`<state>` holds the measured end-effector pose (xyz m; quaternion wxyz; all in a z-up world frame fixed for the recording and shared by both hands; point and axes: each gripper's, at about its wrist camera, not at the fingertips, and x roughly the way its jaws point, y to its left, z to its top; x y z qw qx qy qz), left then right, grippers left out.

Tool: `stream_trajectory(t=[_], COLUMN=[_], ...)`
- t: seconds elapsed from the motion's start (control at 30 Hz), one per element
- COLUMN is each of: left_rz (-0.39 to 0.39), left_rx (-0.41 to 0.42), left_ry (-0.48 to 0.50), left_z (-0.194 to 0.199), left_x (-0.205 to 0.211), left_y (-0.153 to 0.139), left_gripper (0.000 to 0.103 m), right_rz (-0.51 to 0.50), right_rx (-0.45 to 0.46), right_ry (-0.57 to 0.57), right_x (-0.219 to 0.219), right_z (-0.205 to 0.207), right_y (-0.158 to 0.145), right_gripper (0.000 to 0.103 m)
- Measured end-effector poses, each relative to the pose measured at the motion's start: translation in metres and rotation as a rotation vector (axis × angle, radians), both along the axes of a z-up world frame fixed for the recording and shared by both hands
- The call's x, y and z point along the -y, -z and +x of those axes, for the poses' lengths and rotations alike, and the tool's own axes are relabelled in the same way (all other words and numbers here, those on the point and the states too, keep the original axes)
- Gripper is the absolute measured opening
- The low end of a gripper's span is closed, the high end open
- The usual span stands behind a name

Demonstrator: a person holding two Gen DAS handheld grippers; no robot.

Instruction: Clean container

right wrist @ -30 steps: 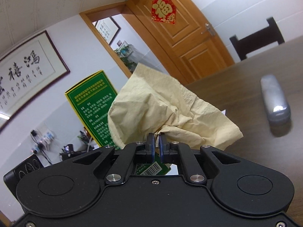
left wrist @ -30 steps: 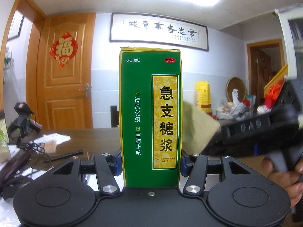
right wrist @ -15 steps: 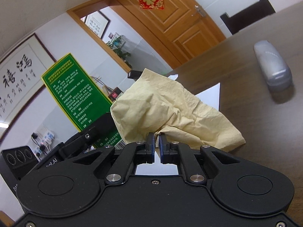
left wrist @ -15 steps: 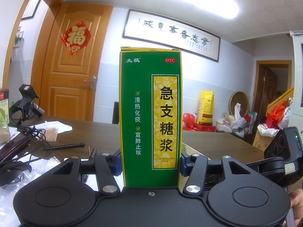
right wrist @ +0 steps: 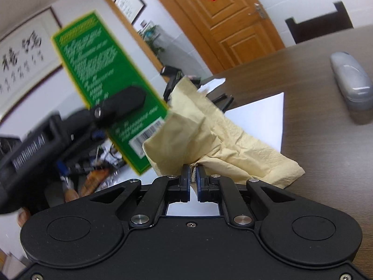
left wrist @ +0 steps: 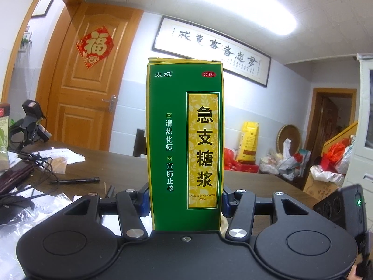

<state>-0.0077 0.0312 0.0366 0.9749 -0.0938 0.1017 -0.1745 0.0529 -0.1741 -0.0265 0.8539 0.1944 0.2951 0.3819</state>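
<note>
Left wrist view first: I've got the green syrup box standing upright between my left tongs, both blue pads pressed against its lower sides. It's up off the dark wooden table, and I read that as deliberate: gripping it low leaves the broad faces and the top bare for wiping. Printed front face is square to this camera.

Over to the right wrist view, a bit blurred. My right tongs are pinched tight on a bunched corner of a beige paper napkin, and the rest of the sheet fans out ahead of the fingers like a soft pad. The box shows its back panel here, tilted, barcode near the bottom corner. The napkin's leading edge overlaps that lower corner by the barcode; I can't say for certain it's pressing on the card, but it looks right at it. The left tongs show as a dark shape across the box.

My judgement: I'm mid-wipe on the back face, low down. White paper sheet lies under the napkin on the table, and a grey case sits well off to the side.
</note>
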Motion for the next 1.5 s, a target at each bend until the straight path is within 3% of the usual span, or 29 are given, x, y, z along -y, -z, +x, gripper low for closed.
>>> stream_trajectory(t=[0.2, 0.47, 0.6, 1.0, 1.23, 1.5], left_rz=[-0.054, -0.091, -0.082, -0.028, 0.055, 0.109], left_rx=[-0.040, -0.074, -0.083, -0.105, -0.120, -0.130], left_ry=[0.059, 0.094, 0.094, 0.003, -0.031, -0.042], left_z=[0.005, 0.009, 0.010, 0.017, 0.021, 0.023], left_x=[-0.005, -0.011, -0.009, -0.008, 0.005, 0.013], left_y=[0.001, 0.005, 0.007, 0.011, 0.015, 0.019], left_gripper=[0.049, 0.049, 0.049, 0.049, 0.049, 0.049], right_rz=[-0.109, -0.337, -0.370, -0.376, -0.344, -0.371], right_rx=[0.122, 0.405, 0.476, 0.450, 0.421, 0.220], right_ry=[-0.027, -0.011, -0.026, 0.066, 0.150, 0.228], right_x=[-0.020, -0.054, -0.063, -0.046, -0.025, -0.001], right_z=[-0.022, -0.064, -0.074, -0.081, -0.082, -0.051], right_y=[-0.008, -0.017, -0.019, -0.022, -0.025, -0.022], right_gripper=[0.006, 0.006, 0.006, 0.006, 0.006, 0.007])
